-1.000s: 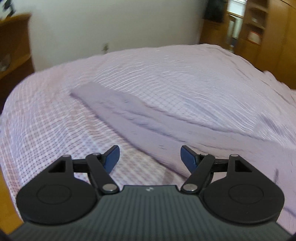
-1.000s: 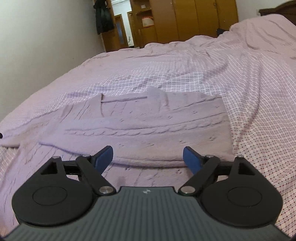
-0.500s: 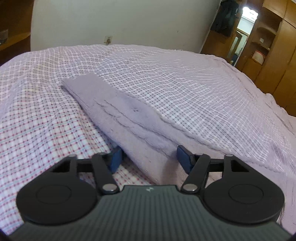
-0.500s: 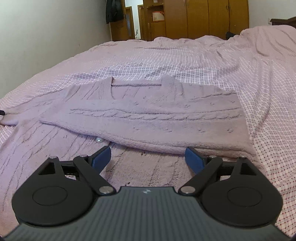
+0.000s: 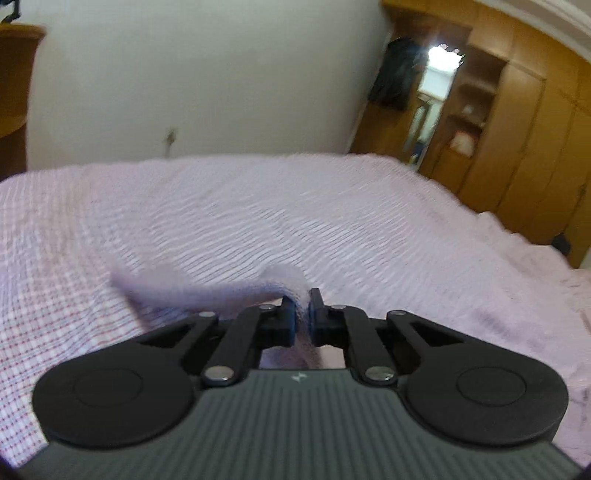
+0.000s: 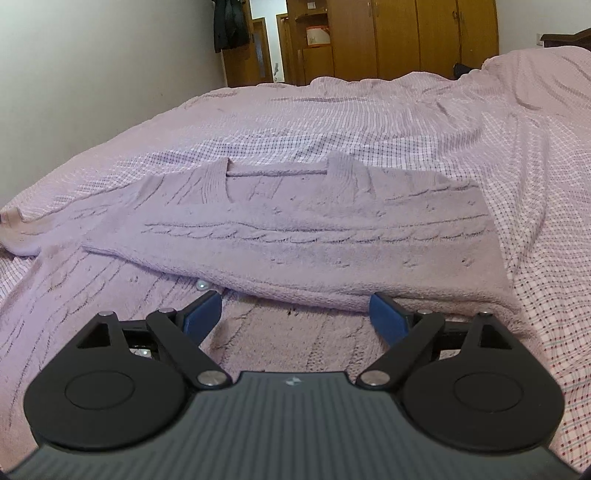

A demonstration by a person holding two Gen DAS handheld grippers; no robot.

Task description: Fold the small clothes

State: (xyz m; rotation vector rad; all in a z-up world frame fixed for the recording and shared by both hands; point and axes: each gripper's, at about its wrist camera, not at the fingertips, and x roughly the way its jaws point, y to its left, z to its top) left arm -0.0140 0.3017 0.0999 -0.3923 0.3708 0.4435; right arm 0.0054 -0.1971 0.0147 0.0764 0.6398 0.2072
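A lilac cable-knit cardigan [image 6: 295, 236] lies on the checked bedspread [image 6: 369, 122], one sleeve folded across its front. My right gripper [image 6: 295, 310] is open and empty, low over the cardigan's lower front, fingers apart on either side of the folded sleeve's edge. My left gripper [image 5: 302, 314] is shut on the other sleeve [image 5: 192, 288] and holds it lifted off the bed; the sleeve's free end trails left.
The bed [image 5: 295, 221] fills both views. A white wall [image 5: 203, 74] is behind it. Wooden wardrobes [image 6: 406, 33] and a doorway [image 5: 436, 99] stand at the far side. A dark coat [image 6: 231, 26] hangs by the door.
My left gripper has closed on the sleeve and raised it off the bed. My right gripper has stayed open and moved slightly lower and closer to the cardigan.
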